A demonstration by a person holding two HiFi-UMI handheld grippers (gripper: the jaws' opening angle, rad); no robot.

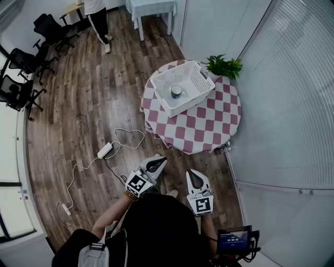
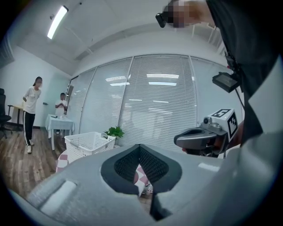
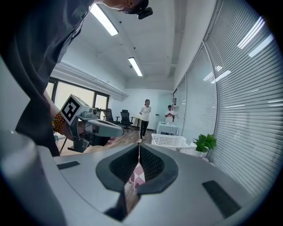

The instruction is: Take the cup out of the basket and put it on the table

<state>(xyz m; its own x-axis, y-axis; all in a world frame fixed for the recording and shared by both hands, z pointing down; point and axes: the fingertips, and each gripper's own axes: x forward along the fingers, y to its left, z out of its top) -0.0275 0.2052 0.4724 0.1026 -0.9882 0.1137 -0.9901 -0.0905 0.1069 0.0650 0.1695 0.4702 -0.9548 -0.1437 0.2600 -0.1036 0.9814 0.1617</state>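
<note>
A small cup (image 1: 176, 92) with a dark top stands inside the white slatted basket (image 1: 194, 74) on the round table with a red-and-white checked cloth (image 1: 209, 125). Both grippers hang over the wooden floor, short of the table's near edge. My left gripper (image 1: 159, 162) is shut and empty, its jaws meeting at the tip (image 2: 139, 148). To its right, my right gripper (image 1: 194, 176) is also shut and empty (image 3: 139, 146). The basket (image 2: 88, 143) (image 3: 168, 140) shows well ahead of both. The cup is hidden in both gripper views.
A potted plant (image 1: 224, 66) stands on the table behind the basket. A power strip with white cable (image 1: 105, 150) lies on the floor to the left. Office chairs (image 1: 21, 78) line the far left. A person (image 1: 96, 21) and a small covered table (image 1: 151, 10) are far back. Blinds cover the glass wall on the right.
</note>
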